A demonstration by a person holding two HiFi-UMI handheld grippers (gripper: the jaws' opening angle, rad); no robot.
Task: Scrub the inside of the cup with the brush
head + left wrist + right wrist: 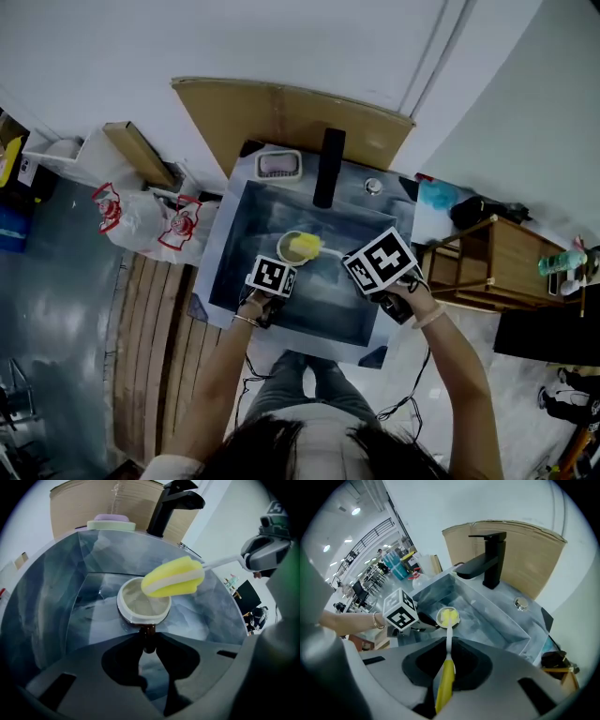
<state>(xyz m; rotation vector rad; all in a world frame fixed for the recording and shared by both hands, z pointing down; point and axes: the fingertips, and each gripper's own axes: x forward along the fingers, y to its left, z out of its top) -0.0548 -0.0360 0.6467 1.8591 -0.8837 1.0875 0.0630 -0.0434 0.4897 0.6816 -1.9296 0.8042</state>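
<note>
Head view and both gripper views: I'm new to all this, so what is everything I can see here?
sink: one, blue-grey marbled, centre
tap: one, black, sink's back edge
cup: one, white rim, dark handle, inside the sink
brush: one, yellow sponge head, white stem, yellow handle, head at the cup's mouth
soap dish: one, pale, purple bar inside, sink's back left corner
cardboard sheet: one, brown, behind the sink
plastic bags: two, white with red print, left of the sink
wooden shelf: one, brown, right of the sink
left gripper: one, grey, closed on the cup's handle
right gripper: one, grey, closed on the brush handle

Lab hall; mock sink (323,305) (cardboard (281,117) backing)
</note>
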